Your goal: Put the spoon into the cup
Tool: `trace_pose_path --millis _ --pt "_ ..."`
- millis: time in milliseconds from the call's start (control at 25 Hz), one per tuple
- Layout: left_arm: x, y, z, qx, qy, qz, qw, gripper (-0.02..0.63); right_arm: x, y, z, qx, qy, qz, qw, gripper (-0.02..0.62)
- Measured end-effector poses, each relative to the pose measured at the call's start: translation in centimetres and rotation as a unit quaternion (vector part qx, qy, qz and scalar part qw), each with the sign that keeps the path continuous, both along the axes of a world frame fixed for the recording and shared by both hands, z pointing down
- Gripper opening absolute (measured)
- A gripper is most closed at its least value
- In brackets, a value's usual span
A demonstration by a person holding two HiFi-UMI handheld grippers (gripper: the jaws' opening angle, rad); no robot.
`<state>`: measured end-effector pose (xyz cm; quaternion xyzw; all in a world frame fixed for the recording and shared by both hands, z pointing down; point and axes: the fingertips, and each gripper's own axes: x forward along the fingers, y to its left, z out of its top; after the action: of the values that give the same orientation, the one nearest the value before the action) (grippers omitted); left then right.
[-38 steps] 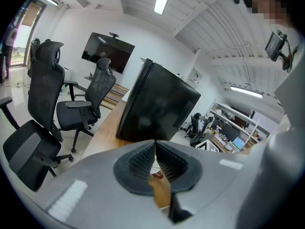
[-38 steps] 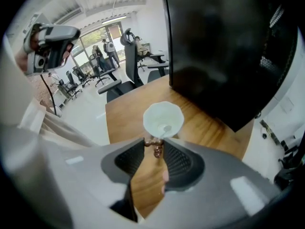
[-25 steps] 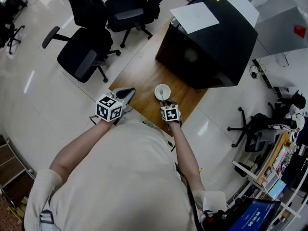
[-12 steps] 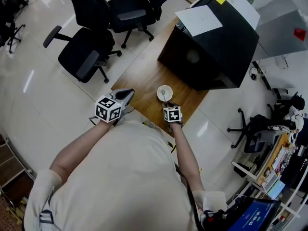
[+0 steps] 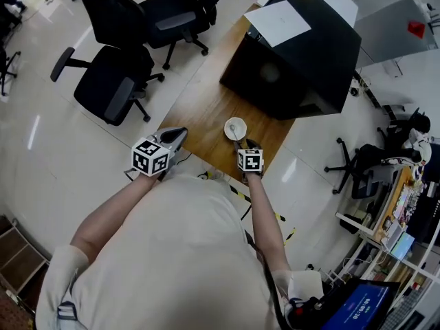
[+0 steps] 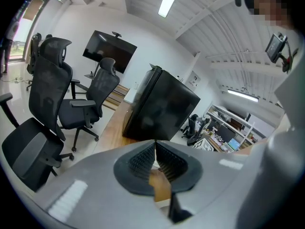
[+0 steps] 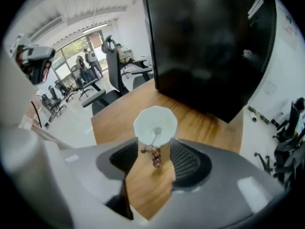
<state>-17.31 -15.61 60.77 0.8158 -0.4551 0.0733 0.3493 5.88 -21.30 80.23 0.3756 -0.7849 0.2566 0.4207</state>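
Observation:
A white cup (image 5: pixel 234 128) stands near the front edge of the wooden table (image 5: pixel 203 102). In it rests the spoon (image 7: pixel 154 138), bowl down inside the cup (image 7: pixel 155 123); its brown beaded handle end leans out over the rim toward me. My right gripper (image 7: pixel 156 157) is just behind the cup and tilted down. Its jaws are opening, one on each side of the handle end, and the pads do not press on it. In the head view the right gripper (image 5: pixel 247 145) sits right behind the cup. My left gripper (image 5: pixel 179 133), shut and holding nothing, hovers at the table's front left corner.
A big black box (image 5: pixel 295 53) with a white sheet on top fills the table's far end, close behind the cup. Black office chairs (image 5: pixel 110 88) stand on the tiled floor to the left. More chairs and desks are at the right.
The right gripper has stayed just behind the cup with the spoon in it. The left gripper has drifted slightly along the table corner. The head view has shifted a little.

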Motion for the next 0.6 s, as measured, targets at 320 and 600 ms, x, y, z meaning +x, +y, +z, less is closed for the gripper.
trace_pose_path --millis 320,600 --pt "-4.9 -0.1 0.7 0.002 0.02 0.069 0.9974 0.0 -1.4 2.7 -3.4 0.071 -0.03 0.118 0.99 0.212" --pt "-6.4 -0.2 0.6 -0.002 0.003 0.112 0.9936 0.0 -7.4 4.5 -7.6 0.116 -0.108 0.14 0.977 0.21"
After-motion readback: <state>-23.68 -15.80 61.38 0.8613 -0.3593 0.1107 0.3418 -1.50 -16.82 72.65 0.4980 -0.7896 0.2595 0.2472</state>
